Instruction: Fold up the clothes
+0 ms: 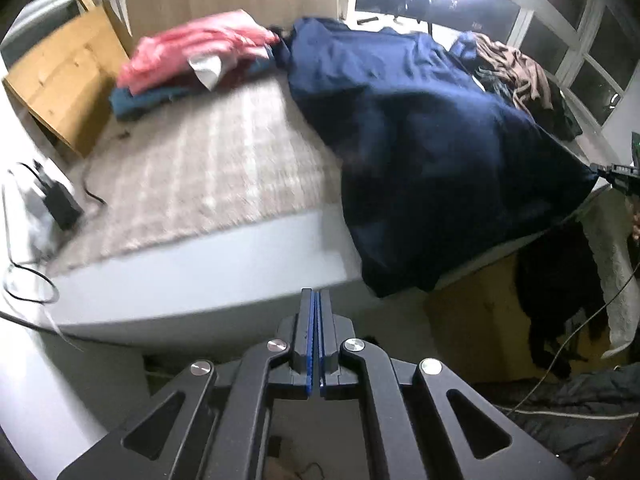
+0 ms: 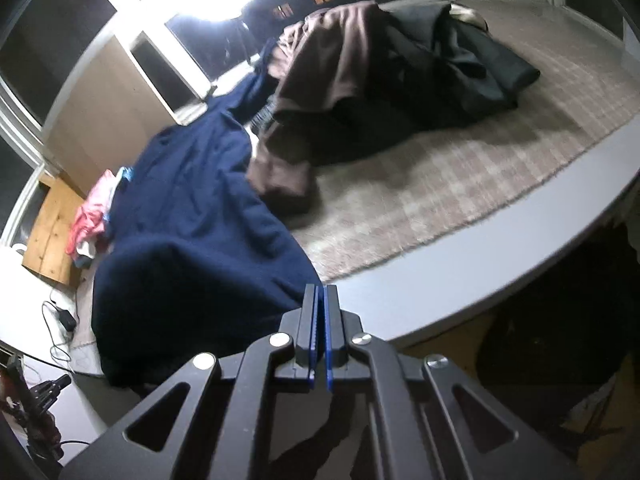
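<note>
My right claw (image 2: 320,296) is clamped on the navy garment's (image 2: 192,216) corner; my left claw (image 1: 316,300) hangs pressed together, empty, over the counter (image 1: 200,276).

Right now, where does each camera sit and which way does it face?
Left wrist: on the shut, empty left gripper, facing down across the bed at the navy garment and pink pile; the right gripper shows at the right edge, pinching the garment's corner.
Right wrist: on the right gripper, facing down over garment and brown pile; only its own fingers show.
Shared: bed, garment, pink pile, brown pile.
</note>
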Tool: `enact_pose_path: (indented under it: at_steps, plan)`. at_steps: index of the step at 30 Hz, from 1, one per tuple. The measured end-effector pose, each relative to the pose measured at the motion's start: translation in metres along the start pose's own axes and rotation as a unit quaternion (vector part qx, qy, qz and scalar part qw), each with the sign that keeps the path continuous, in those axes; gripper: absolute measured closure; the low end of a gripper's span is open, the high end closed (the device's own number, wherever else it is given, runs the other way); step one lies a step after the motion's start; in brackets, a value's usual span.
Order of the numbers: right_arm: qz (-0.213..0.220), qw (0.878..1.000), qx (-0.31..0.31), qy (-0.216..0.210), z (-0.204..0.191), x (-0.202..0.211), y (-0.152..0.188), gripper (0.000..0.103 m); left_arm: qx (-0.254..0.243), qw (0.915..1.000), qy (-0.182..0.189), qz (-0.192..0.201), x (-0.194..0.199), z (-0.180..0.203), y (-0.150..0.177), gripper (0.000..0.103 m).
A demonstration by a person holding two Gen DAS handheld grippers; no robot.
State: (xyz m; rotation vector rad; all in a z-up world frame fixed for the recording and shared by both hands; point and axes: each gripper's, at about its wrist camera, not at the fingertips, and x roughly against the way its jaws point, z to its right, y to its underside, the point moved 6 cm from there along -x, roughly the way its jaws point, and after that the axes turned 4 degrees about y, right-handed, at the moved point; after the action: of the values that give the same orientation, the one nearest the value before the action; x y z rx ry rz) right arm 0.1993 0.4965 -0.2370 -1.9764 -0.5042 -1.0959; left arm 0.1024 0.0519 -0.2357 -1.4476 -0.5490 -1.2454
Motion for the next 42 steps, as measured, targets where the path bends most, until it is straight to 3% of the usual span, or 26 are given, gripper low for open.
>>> enact_pose_path:
  at_steps: [6,11,17,20,22,23,26,30,33,35,39,42]
  plan:
    - [-0.023,0.999,0.02,0.02,0.008,-0.015,-0.001,0.1,-0.006,0.9985,0.05,-0.019,-0.042,0.03,0.02,0.099]
    - [-0.031,0.998,0.032,0.034,0.011,-0.022,-0.006,0.1,0.028,0.9964,0.077,-0.021,-0.061,0.038,0.015,0.087]
    - [-0.041,0.998,0.043,0.034,0.006,-0.028,-0.002,0.1,0.03,0.9966,0.071,-0.027,-0.076,0.042,0.005,0.077]
    - [-0.042,0.998,0.042,0.031,0.004,-0.029,0.001,0.1,0.035,0.9963,0.067,-0.041,-0.087,0.042,0.006,0.077]
    - [-0.042,0.998,0.041,0.029,0.004,-0.028,0.002,0.1,0.036,0.9965,0.066,-0.037,-0.09,0.041,0.006,0.088]
    - [-0.041,0.998,0.04,0.027,0.004,-0.027,0.002,0.1,0.037,0.9964,0.069,-0.033,-0.088,0.04,0.006,0.102]
    - [-0.038,0.999,0.034,0.017,0.002,-0.023,0.001,0.1,0.038,0.9957,0.081,-0.023,-0.079,0.038,0.003,0.103]
    - [-0.029,0.999,0.035,-0.005,-0.008,-0.008,-0.001,0.1,0.039,0.9961,0.078,0.013,-0.016,0.016,-0.005,0.103]
    - [-0.017,0.998,0.05,-0.039,-0.027,0.015,0.0,0.1,0.041,0.9962,0.048,0.061,0.06,-0.013,-0.008,0.103]
    - [-0.009,0.997,0.059,-0.055,-0.038,0.026,0.0,0.1,0.052,0.9951,0.037,0.076,0.088,-0.033,-0.005,0.103]
    - [0.001,0.997,0.051,-0.054,-0.038,0.03,-0.006,0.1,0.061,0.996,0.043,0.049,0.058,-0.029,0.006,0.103]
    - [0.006,0.998,0.038,-0.043,-0.029,0.026,-0.014,0.1,0.046,0.9968,0.065,0.005,0.002,-0.001,0.012,0.099]
